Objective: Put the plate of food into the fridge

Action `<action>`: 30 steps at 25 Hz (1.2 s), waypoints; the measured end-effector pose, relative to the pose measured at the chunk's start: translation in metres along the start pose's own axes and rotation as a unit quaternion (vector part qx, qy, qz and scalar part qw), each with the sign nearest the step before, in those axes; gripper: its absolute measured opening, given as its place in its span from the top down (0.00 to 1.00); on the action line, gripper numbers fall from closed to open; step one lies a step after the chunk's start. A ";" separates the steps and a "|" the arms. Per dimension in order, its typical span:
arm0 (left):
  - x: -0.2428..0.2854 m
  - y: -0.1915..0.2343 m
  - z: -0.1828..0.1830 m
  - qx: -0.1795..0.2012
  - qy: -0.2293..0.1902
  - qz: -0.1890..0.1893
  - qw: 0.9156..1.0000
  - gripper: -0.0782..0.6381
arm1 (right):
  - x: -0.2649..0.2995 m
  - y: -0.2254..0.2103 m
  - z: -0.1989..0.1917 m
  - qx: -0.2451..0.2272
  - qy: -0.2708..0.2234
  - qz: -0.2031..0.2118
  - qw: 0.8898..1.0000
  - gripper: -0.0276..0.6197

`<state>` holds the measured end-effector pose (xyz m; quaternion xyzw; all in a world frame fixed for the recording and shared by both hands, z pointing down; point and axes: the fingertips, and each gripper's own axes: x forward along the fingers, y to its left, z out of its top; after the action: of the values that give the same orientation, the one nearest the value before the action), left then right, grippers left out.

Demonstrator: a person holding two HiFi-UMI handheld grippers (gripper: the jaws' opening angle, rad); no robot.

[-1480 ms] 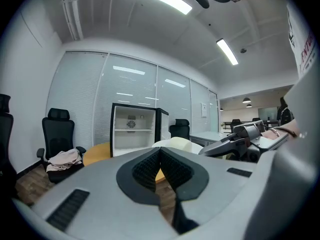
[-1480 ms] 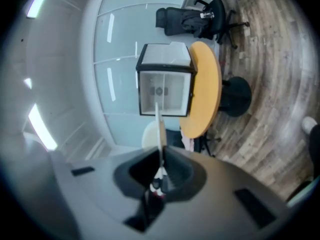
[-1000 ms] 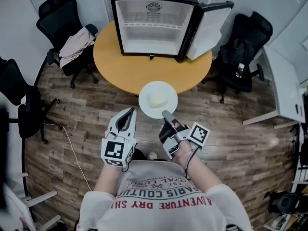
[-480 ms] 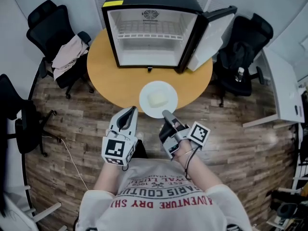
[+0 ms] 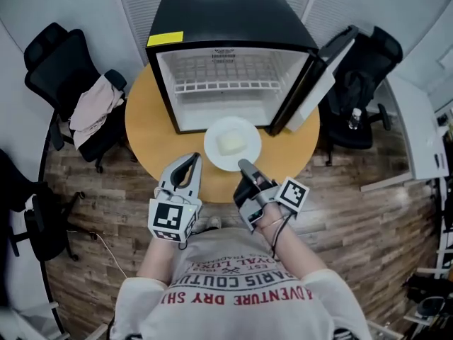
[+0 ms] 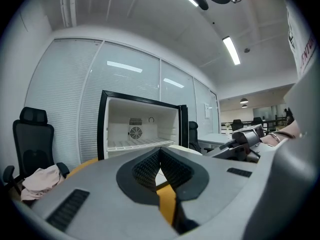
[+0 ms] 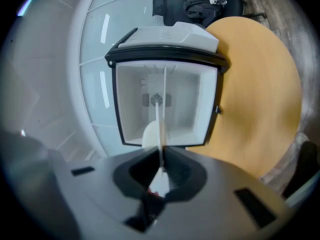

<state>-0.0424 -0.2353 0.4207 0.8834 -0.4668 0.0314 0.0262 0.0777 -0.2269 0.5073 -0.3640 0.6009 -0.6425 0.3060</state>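
Plate (image 5: 216, 134), round, white and smooth, bears a pale lump of food (image 5: 231, 144), its thin rim pinched in the right claw (image 5: 243, 166); left claw (image 5: 191, 160) alongside is pressed together; boxy black fridge (image 5: 226, 83) open beyond.

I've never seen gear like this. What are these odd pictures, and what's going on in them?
No robot here: a person holds a hand tool with a claw in each hand. The head view comes from a camera on the person's head, looking down; the other two come from cameras riding on each tool. The right claw pinches the rim of a plate with pale food. The left claw is shut and empty. Ahead, an open fridge stands on a round table.
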 end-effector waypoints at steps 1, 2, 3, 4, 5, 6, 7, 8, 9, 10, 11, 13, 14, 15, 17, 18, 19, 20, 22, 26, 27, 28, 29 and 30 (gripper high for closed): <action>0.005 0.007 0.001 0.002 -0.001 -0.003 1.000 0.85 | 0.009 0.001 0.003 -0.001 -0.002 -0.001 1.000 0.89; 0.010 0.013 0.001 0.003 -0.001 -0.005 1.000 0.85 | 0.017 0.001 0.005 -0.001 -0.004 -0.001 1.000 0.89; 0.015 0.018 0.001 0.004 -0.001 -0.006 1.000 0.85 | 0.024 0.002 0.008 -0.001 -0.006 -0.001 1.000 0.89; 0.020 0.024 0.000 0.004 0.000 -0.006 1.000 0.85 | 0.031 0.002 0.011 0.000 -0.008 0.000 1.000 0.89; 0.024 0.029 -0.002 0.003 0.002 -0.005 1.000 0.85 | 0.037 0.003 0.013 0.002 -0.009 -0.001 1.000 0.90; 0.028 0.034 -0.002 0.001 0.003 -0.004 1.000 0.85 | 0.043 0.003 0.015 0.002 -0.009 -0.001 1.000 0.89; 0.031 0.039 -0.003 0.000 0.004 -0.002 1.000 0.85 | 0.048 0.004 0.017 0.002 -0.008 -0.001 1.000 0.89; 0.034 0.042 -0.004 -0.001 0.006 0.000 1.000 0.85 | 0.054 0.004 0.018 0.003 -0.006 -0.002 1.000 0.89; 0.038 0.046 -0.005 -0.002 0.007 0.003 1.000 0.85 | 0.059 0.004 0.020 0.002 -0.003 -0.003 1.000 0.89; 0.041 0.050 -0.004 -0.003 0.007 0.006 1.000 0.85 | 0.064 0.005 0.023 0.002 0.000 -0.003 1.000 0.89; 0.045 0.054 -0.004 -0.005 0.006 0.010 1.000 0.85 | 0.069 0.006 0.026 0.002 0.002 -0.003 1.000 0.89; 0.054 0.062 -0.003 -0.007 0.007 0.016 1.000 0.85 | 0.080 0.010 0.032 0.000 0.008 -0.001 1.000 0.89; 0.059 0.065 -0.002 -0.007 0.007 0.019 1.000 0.85 | 0.085 0.013 0.035 -0.001 0.011 -0.001 1.000 0.89; 0.063 0.068 0.000 -0.007 0.006 0.021 1.000 0.85 | 0.090 0.015 0.037 -0.002 0.014 -0.001 1.000 0.89; 0.072 0.073 0.004 -0.007 0.004 0.028 1.000 0.85 | 0.100 0.019 0.043 -0.005 0.021 -0.003 1.000 0.89; 0.076 0.076 0.006 -0.008 0.003 0.031 0.999 0.85 | 0.105 0.021 0.047 -0.007 0.024 -0.003 1.000 0.89; 0.080 0.079 0.008 -0.009 0.001 0.033 0.999 0.85 | 0.111 0.024 0.051 -0.009 0.026 -0.003 1.000 0.89; 0.085 0.082 0.009 -0.009 0.001 0.036 0.999 0.85 | 0.116 0.026 0.055 -0.011 0.028 -0.002 1.000 0.89; 0.093 0.088 0.011 -0.009 0.001 0.044 0.999 0.85 | 0.126 0.029 0.063 -0.013 0.031 -0.002 0.999 0.89; 0.104 0.096 0.008 -0.014 0.007 0.057 0.998 0.85 | 0.141 0.032 0.077 -0.013 0.033 -0.006 0.999 0.89; 0.106 0.097 0.007 -0.015 0.009 0.060 0.998 0.85 | 0.144 0.031 0.080 -0.014 0.033 -0.008 0.999 0.89; 0.108 0.099 0.005 -0.016 0.010 0.063 0.998 0.85 | 0.147 0.030 0.083 -0.014 0.033 -0.010 0.999 0.89; 0.110 0.101 0.004 -0.017 0.011 0.066 0.998 0.85 | 0.149 0.029 0.085 -0.015 0.034 -0.012 0.999 0.89; 0.112 0.102 0.002 -0.018 0.012 0.069 0.997 0.85 | 0.151 0.027 0.087 -0.014 0.033 -0.015 0.999 0.89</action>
<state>-0.0637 -0.3848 0.4289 0.8482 -0.5265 0.0355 0.0460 0.0664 -0.4027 0.4967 -0.3557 0.6142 -0.6503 0.2708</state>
